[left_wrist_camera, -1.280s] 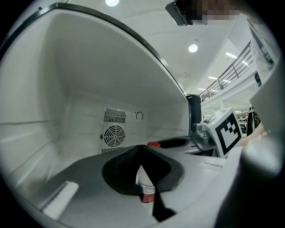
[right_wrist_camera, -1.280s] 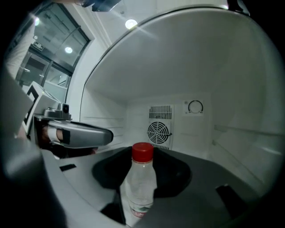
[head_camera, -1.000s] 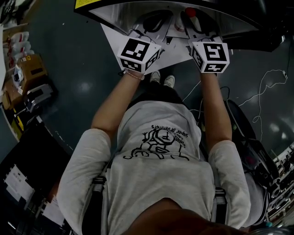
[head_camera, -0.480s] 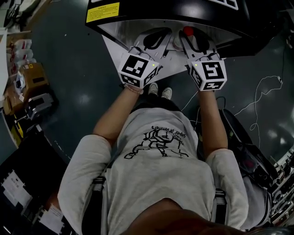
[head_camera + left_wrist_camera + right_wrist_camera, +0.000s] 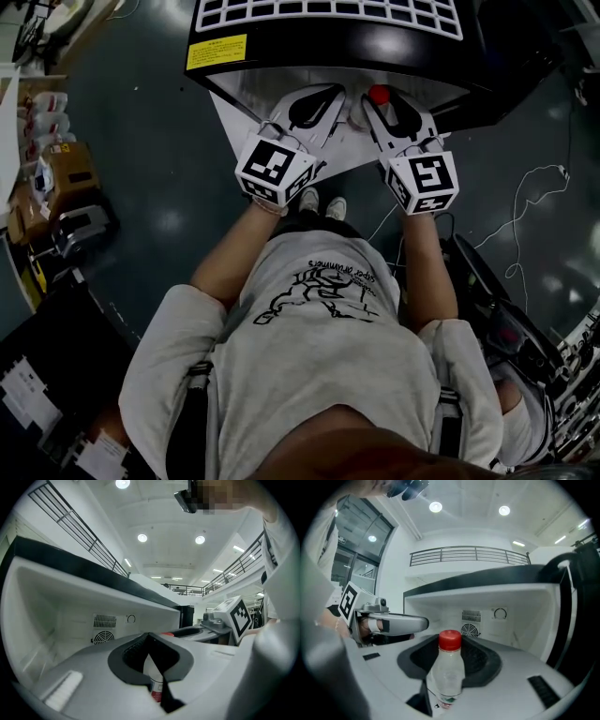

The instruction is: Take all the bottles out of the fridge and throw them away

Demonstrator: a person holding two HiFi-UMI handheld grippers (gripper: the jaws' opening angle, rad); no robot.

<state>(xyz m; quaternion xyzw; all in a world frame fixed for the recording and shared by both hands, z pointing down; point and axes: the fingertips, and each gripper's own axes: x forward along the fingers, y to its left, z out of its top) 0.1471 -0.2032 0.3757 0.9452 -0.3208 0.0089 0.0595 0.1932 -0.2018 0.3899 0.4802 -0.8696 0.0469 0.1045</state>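
Red-capped bottle (image 5: 449, 677) upright in right gripper (image 5: 386, 105), jaws wide, gripping body. White bottle (image 5: 153, 674), red label, in left gripper (image 5: 312, 101), jaws closed narrow on it. Both at fridge (image 5: 328, 37) mouth, top centre. Step: extraction. Next: draw clear, find bin; none in view.

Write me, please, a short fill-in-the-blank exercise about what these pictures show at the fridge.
1. The bottle held upright in the right gripper has a cap that is ___.
2. The label on the black top of the fridge is ___.
3. The fridge stands ___, its white inside showing.
Missing words: red; yellow; open.
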